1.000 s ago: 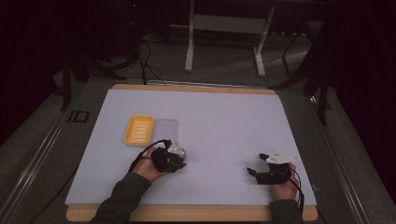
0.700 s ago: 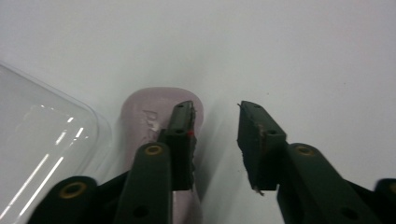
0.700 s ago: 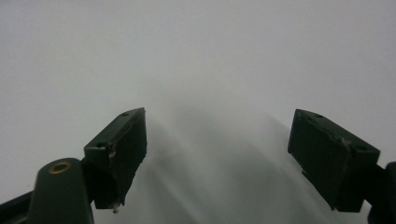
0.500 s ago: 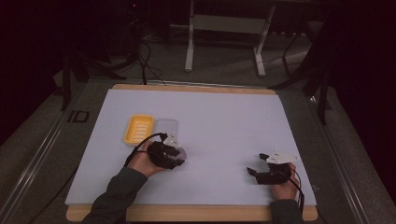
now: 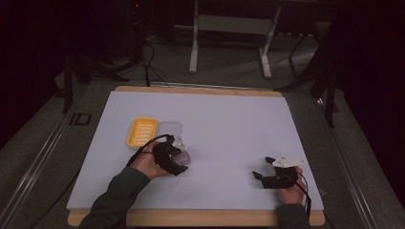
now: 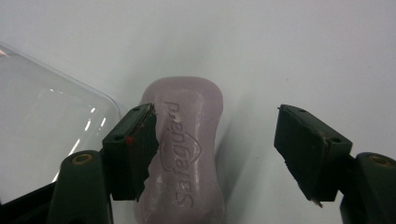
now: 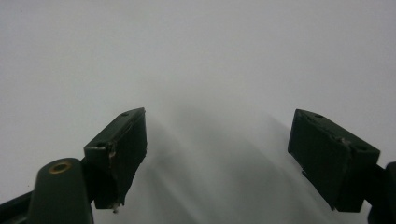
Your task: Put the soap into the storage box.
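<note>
White worktop (image 5: 229, 124) first; yellow tray (image 5: 141, 131) and clear lid (image 5: 171, 129) sit toward its left edge. Left gripper (image 6: 215, 154), jaws just opening wide, straddles the lilac soap (image 6: 187, 149), seemingly flat on the worktop. Right gripper (image 7: 217, 154) gapes near the front-right corner.

Table (image 5: 286, 129): wooden board under a pale sheet that leaves only its edges bare.
Soap bar (image 6: 187, 149): pinkish, lies flat on the sheet at about 8 o'clock.
Clear lid (image 5: 170, 130): at 12 o'clock from the soap.
Yellow soap dish (image 5: 141, 131): touching the lid's 9 o'clock side.
</note>
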Action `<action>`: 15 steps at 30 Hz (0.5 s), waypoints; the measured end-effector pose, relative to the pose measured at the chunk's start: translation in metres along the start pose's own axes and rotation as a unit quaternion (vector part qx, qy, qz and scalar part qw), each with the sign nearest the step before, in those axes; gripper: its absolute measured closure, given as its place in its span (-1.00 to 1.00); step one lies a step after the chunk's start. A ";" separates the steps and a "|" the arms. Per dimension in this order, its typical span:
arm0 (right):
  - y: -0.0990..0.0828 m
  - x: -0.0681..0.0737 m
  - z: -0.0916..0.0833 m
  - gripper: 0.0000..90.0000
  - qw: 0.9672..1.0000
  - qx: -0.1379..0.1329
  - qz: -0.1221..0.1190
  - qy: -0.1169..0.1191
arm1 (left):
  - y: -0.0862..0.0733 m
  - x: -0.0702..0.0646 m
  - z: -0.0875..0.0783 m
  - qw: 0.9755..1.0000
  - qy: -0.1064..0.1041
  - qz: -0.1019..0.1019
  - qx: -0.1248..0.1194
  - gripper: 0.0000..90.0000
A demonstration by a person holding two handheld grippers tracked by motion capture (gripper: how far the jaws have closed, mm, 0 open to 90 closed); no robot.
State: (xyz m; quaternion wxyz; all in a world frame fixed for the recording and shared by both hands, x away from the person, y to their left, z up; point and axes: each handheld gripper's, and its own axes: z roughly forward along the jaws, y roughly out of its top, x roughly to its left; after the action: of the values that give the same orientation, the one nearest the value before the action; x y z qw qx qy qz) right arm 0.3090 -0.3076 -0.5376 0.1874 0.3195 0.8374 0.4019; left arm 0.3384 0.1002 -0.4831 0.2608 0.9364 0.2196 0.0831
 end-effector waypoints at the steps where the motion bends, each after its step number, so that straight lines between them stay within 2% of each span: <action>1: 0.000 0.000 0.000 -0.57 1.000 0.000 0.000 0.000 | 0.000 0.001 -0.001 1.000 0.003 -0.001 -0.001 -0.37; 5: 0.000 0.000 0.000 -0.57 1.000 0.001 0.000 0.000 | 0.001 0.007 -0.003 1.000 0.010 -0.006 0.000 -0.49; 12: 0.000 0.000 0.000 -0.57 1.000 0.003 -0.001 0.000 | 0.001 0.015 0.001 1.000 0.015 -0.001 0.027 -0.56; 15: 0.000 0.001 0.000 -0.57 1.000 0.004 -0.002 0.000 | 0.002 0.019 0.003 0.999 0.006 0.003 0.034 -0.55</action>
State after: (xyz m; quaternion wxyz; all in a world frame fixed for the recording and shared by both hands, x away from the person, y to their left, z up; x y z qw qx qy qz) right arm 0.3089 -0.3068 -0.5377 0.1869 0.3188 0.8396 0.3981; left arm 0.3565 0.1061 -0.4842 0.2274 0.9448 0.2211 0.0821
